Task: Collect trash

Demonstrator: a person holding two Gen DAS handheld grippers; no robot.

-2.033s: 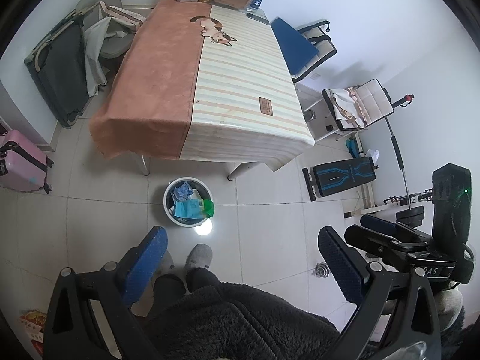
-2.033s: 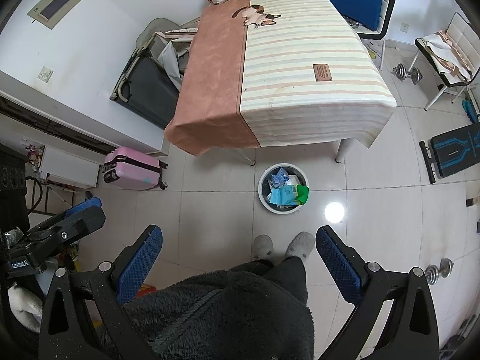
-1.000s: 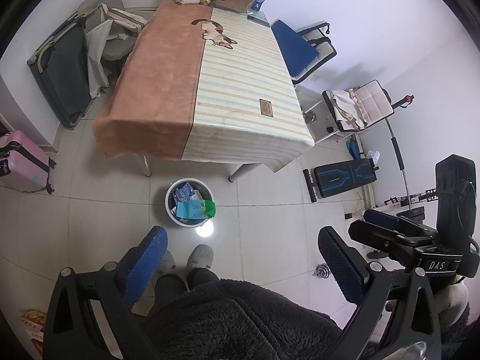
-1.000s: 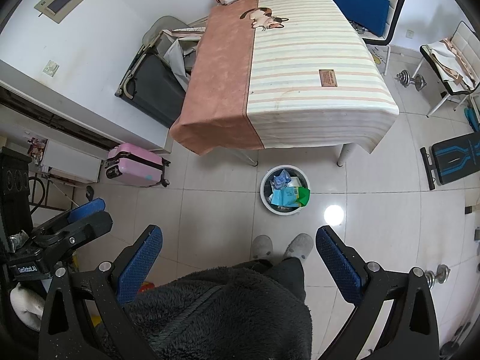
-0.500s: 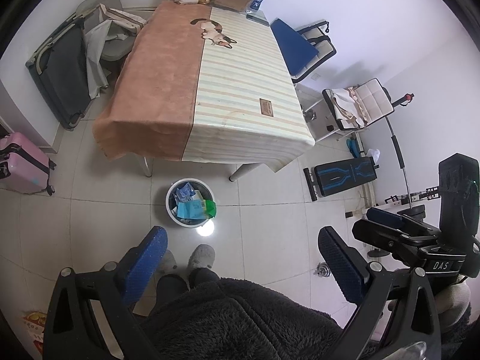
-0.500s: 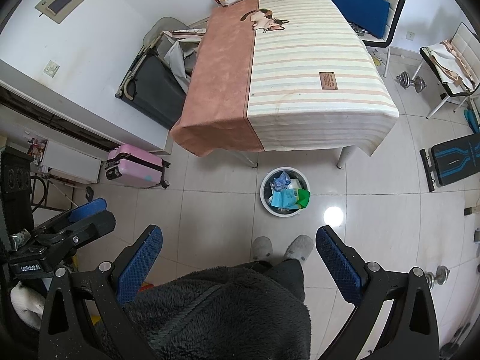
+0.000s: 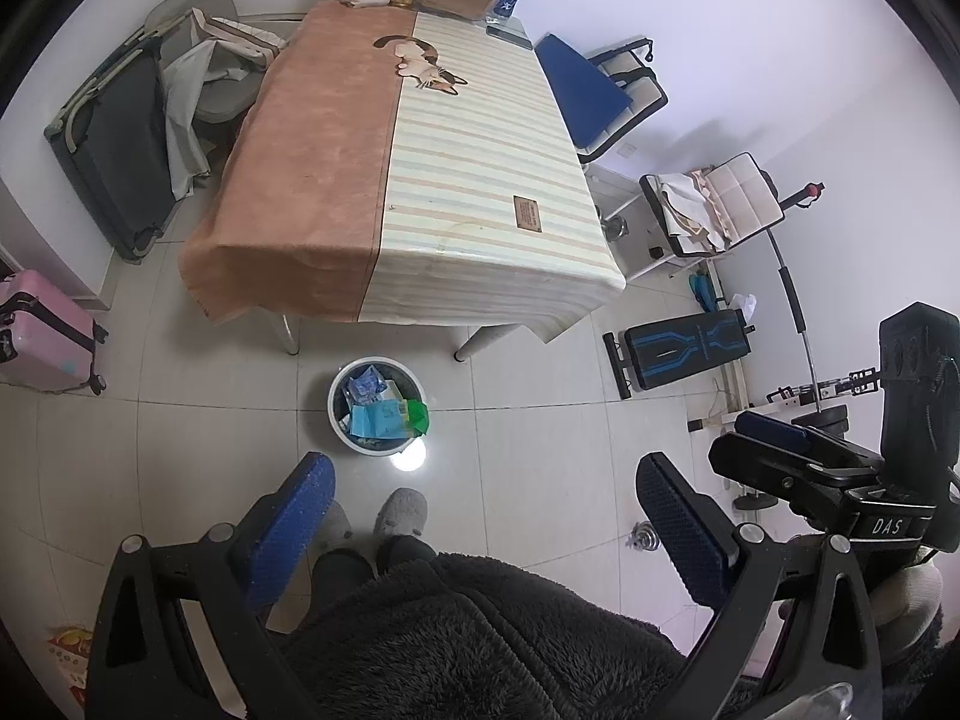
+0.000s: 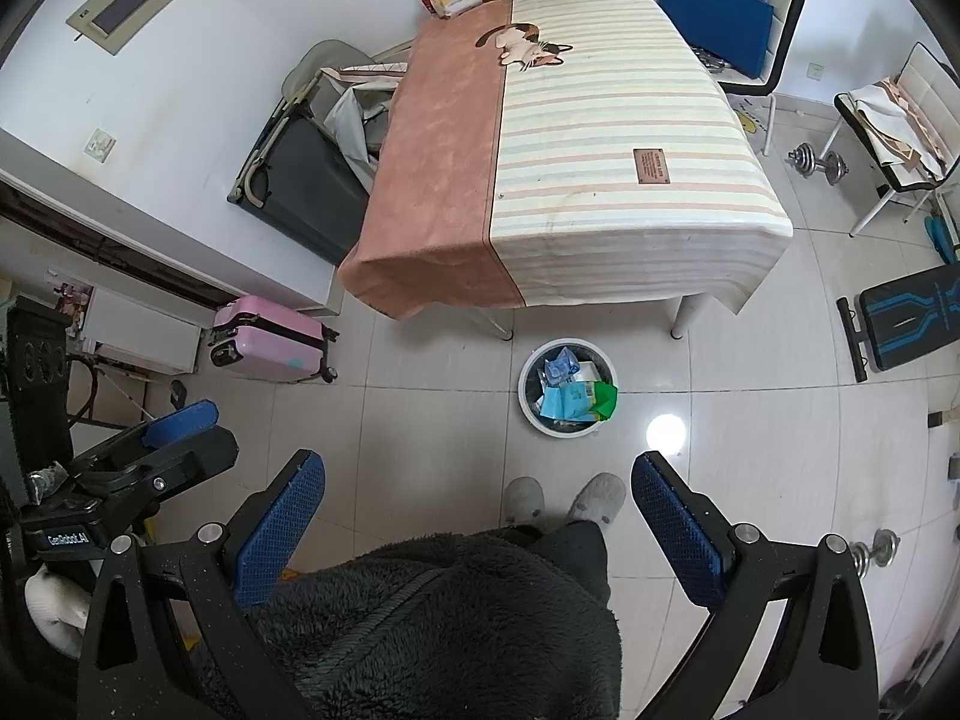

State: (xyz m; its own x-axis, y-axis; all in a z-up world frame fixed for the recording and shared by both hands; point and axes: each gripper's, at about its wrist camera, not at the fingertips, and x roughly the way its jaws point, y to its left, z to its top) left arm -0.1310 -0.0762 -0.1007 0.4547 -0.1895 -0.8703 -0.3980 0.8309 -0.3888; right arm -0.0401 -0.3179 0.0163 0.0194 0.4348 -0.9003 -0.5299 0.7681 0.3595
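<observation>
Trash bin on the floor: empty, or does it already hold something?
Holds trash: the trash bin shows blue and green wrappers heaped near its rim.

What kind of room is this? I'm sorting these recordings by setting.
Probably a lived-in home room, dining and exercise combined: a cloth-covered dining table, a black-and-blue workout bench, and a pink hard-shell suitcase.

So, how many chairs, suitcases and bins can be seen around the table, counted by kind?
Chairs: 3
Suitcases: 2
Bins: 1
Total: 6
</observation>
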